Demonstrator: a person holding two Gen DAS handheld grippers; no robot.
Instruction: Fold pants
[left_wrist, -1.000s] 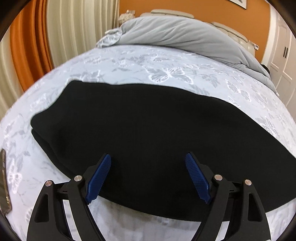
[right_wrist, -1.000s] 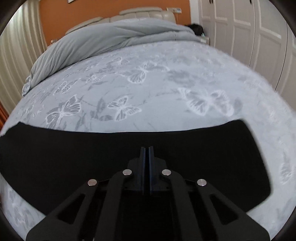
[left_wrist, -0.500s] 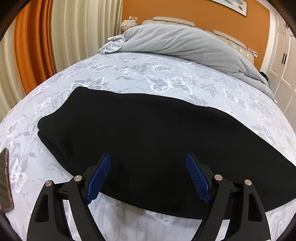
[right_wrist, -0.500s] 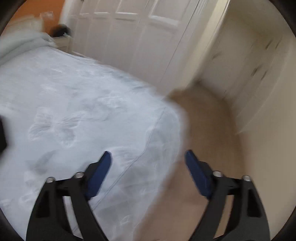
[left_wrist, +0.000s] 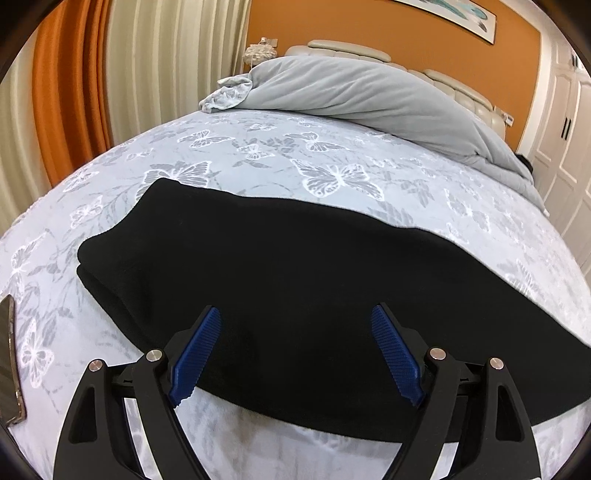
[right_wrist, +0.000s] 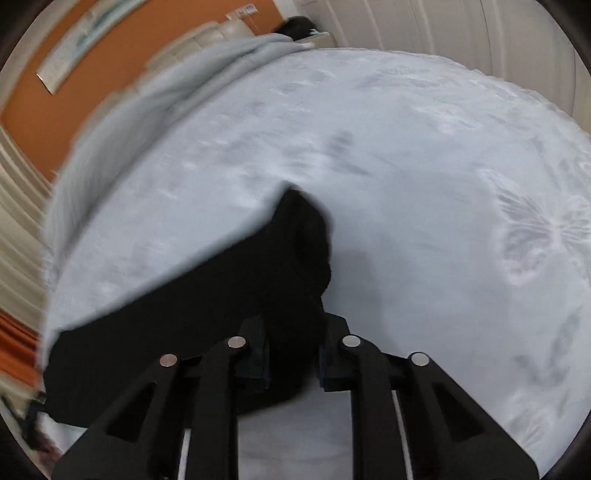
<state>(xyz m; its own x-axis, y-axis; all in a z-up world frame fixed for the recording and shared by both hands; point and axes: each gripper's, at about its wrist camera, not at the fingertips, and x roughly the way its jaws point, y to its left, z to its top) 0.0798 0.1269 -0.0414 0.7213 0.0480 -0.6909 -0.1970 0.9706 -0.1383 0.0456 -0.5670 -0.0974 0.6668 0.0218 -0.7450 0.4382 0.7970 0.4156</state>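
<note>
The black pants lie on the bed, long axis running left-right. Right hand-held gripper clamps 1 end of them; left hand-held gripper hovers released above the near edge.

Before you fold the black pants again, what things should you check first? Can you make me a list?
1. Right gripper has hold of the pants: ok, black cloth is bunched between its fingers.
2. Left gripper ready to grab: ok, it is open above the near edge, holding nothing.
3. Pants lying flat on the bed: ok in the left view, the cloth looks smooth.
4. Room to fold: ok, the grey duvet sits far back by the headboard.
5. Phone out of the way: ok, it lies at the left edge, apart from the pants.
6. Grip firm enough: cannot tell, the right view is blurred.
</note>
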